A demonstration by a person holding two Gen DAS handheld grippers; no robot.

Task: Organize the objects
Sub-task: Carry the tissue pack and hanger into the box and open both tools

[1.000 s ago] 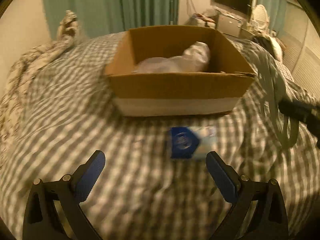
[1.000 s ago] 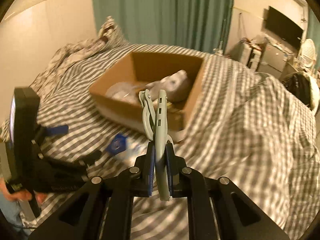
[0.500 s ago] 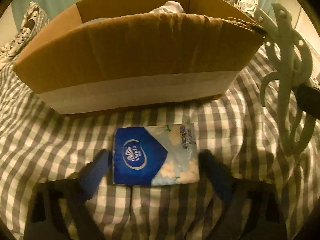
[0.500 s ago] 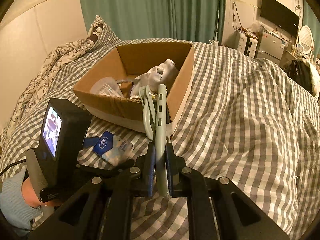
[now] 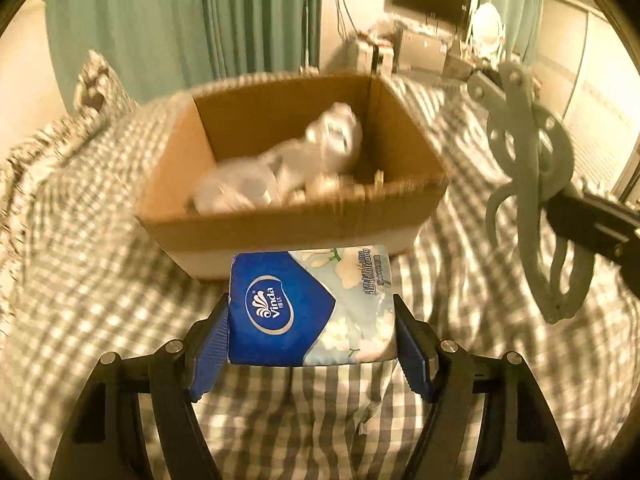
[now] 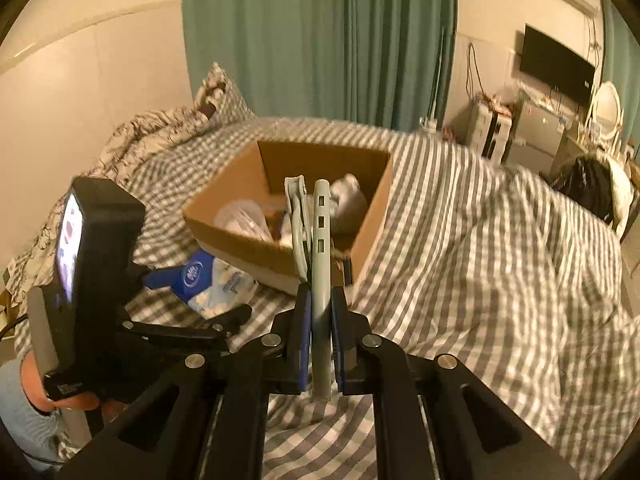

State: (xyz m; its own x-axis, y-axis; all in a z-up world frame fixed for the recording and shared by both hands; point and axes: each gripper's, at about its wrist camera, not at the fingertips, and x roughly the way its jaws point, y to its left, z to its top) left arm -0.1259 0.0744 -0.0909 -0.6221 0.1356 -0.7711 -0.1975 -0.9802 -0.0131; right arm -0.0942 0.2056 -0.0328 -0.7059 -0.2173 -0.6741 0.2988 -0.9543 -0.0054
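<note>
My left gripper [image 5: 312,320] is shut on a blue and white Vinda tissue pack [image 5: 308,308] and holds it above the bed, just in front of the open cardboard box [image 5: 288,224]. The pack also shows in the right wrist view [image 6: 212,284]. My right gripper [image 6: 318,300] is shut on a grey-green folded hanger [image 6: 320,232], held upright near the box's [image 6: 280,256] front right corner. The hanger shows at the right of the left wrist view [image 5: 528,184]. The box holds plastic bags [image 5: 280,172] and other items.
The box sits on a grey checked bedspread [image 6: 480,248]. A patterned pillow [image 6: 160,136] lies at the head by green curtains [image 6: 320,40]. A dark item [image 6: 588,192] lies at the bed's far right. A cabinet and TV [image 6: 556,68] stand beyond.
My left gripper closed on the tissue pack and lifted it off the bed toward the box. My right gripper kept hold of the hanger and rose a little.
</note>
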